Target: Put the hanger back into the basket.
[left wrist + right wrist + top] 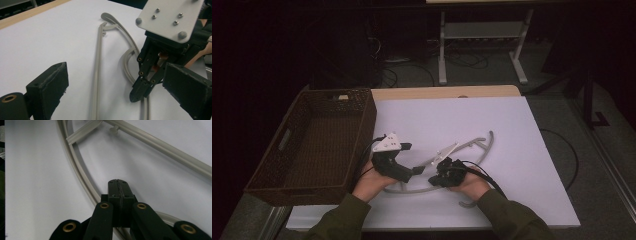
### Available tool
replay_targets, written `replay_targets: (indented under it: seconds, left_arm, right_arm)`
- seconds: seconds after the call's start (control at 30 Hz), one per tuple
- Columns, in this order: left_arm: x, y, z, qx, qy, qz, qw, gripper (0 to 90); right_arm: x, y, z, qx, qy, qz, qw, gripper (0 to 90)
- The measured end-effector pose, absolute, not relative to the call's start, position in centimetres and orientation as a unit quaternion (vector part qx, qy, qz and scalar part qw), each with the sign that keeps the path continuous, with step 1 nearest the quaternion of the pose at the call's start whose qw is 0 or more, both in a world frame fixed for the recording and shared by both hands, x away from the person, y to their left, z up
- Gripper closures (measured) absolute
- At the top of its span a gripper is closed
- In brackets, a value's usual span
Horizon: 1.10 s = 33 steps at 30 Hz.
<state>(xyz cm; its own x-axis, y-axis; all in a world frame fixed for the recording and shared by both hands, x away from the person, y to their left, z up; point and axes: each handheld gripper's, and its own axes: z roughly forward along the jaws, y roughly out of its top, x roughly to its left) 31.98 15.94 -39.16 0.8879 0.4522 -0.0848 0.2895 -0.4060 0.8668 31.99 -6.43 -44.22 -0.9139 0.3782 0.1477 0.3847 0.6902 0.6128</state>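
Dim room, dark surroundings; close views soft.

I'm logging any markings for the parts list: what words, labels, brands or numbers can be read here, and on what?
None can be read.
Grey plastic clothes hanger: plain, no lettering.
Dark woven wicker basket: a small pale tag at its far rim, too small to read.
Grey three-cornered plate on the right gripper: screws, no print.
Black pads of the left gripper: unmarked.

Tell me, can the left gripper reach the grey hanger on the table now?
Probably yes. The left gripper stands open just above the grey hanger, and nothing lies between; the shut right gripper sits beside, over another part.
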Motion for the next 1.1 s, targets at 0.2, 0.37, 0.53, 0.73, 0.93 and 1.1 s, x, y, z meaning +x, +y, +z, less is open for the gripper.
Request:
replay_targets:
  seconds: [0.2, 0.37, 0.53, 0.73, 0.93, 1.1]
  left_arm:
    - [31.9, 15.8, -39.2, 0.835, 0.219, 0.076, 0.499, 6.2]
    - [31.7, 15.6, -39.3, 0.842, 0.211, 0.072, 0.491, 6.3]
    - [31.4, 15.3, -39.4, 0.849, 0.202, 0.065, 0.484, 6.2]
    - [31.1, 14.9, -39.8, 0.853, 0.196, 0.061, 0.481, 6.3]
    - [30.7, 14.3, -40.4, 0.863, 0.188, 0.054, 0.465, 6.4]
    - [30.5, 13.5, -41.1, 0.875, 0.179, 0.043, 0.447, 6.9]
  right_arm:
    - [31.1, -8.2, -42.5, -0.244, -0.894, -0.377, -0.008, 71.9]
    - [29.6, -11.0, -41.1, -0.262, -0.87, -0.416, -0.043, 52.9]
    - [28.3, -13.9, -40.4, -0.276, -0.848, -0.446, -0.071, 32.4]
    - [26.7, -17.3, -40.6, -0.295, -0.824, -0.468, -0.118, 18.4]
    - [24.8, -20.0, -41.2, -0.324, -0.807, -0.473, -0.142, 16.7]
    - [23.7, -21.7, -41.7, -0.341, -0.797, -0.476, -0.147, 16.3]
